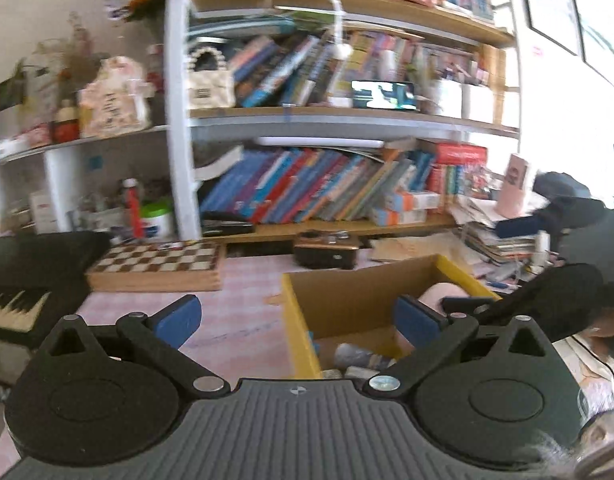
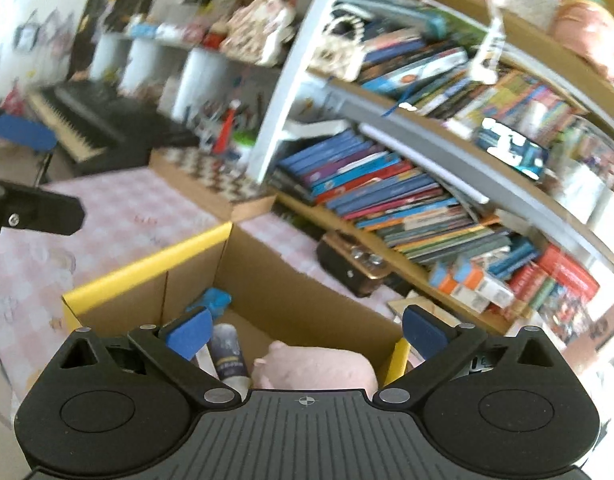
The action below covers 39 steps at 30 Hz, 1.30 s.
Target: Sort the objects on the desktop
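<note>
A cardboard box with yellow rims (image 1: 461, 276) (image 2: 147, 260) stands on the pink checked tablecloth. Inside lie a pink plush toy (image 2: 319, 364) (image 1: 443, 294), a grey tube (image 2: 227, 354) (image 1: 359, 356) and a blue item (image 2: 211, 300). My left gripper (image 1: 299, 320) hangs open above the box's left wall, with nothing between its blue pads. My right gripper (image 2: 307, 334) is open too, over the near end of the box above the plush toy, and holds nothing. Part of the left gripper (image 2: 35, 212) shows at the left edge of the right wrist view.
A chessboard (image 1: 155, 264) lies at the back left of the table. A black case (image 1: 327, 252) sits behind the box, and a keyboard (image 1: 15, 308) is at the left. Crowded bookshelves (image 1: 327, 184) line the back. A paper pile (image 1: 495, 236) is stacked at the right.
</note>
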Tool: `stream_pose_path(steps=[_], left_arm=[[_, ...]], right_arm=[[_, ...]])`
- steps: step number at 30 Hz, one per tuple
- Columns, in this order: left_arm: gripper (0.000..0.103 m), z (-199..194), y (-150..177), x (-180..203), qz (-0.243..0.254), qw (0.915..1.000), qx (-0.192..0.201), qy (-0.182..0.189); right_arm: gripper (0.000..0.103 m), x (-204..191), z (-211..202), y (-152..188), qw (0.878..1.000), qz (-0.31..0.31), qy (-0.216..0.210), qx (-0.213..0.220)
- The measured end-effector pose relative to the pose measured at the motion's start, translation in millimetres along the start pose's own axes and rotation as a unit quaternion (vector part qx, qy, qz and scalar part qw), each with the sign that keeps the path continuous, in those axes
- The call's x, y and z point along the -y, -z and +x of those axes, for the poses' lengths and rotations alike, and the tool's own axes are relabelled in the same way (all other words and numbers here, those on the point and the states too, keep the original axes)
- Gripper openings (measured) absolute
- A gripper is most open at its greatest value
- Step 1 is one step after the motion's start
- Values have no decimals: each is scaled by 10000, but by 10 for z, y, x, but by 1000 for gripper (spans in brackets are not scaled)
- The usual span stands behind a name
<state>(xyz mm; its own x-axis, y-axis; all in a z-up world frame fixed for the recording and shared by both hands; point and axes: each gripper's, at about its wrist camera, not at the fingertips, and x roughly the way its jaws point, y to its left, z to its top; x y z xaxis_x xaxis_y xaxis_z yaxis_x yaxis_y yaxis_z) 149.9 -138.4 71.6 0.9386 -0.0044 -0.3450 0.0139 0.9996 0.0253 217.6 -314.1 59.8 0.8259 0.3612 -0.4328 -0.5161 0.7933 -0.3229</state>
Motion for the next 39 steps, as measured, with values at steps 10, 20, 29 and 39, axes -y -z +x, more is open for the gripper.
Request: stream_pose_path(steps=[10, 20, 29, 39], left_arm=[[103, -486, 249, -350, -190, 9970, 26, -747], [103, -918, 569, -572, -275, 9952, -286, -891], [103, -1222, 896, -673, -275, 9955, -508, -756], [103, -1444, 1107, -757, -242, 9945, -682, -758]], right_arm=[[103, -64, -373, 167, 9718, 2292, 519, -188], [103, -587, -825, 374, 9510, 2962, 801, -377], [103, -1154, -1099, 440, 9526, 2893, 765, -556], [103, -1613, -1314, 551, 9532, 2829, 704, -807]])
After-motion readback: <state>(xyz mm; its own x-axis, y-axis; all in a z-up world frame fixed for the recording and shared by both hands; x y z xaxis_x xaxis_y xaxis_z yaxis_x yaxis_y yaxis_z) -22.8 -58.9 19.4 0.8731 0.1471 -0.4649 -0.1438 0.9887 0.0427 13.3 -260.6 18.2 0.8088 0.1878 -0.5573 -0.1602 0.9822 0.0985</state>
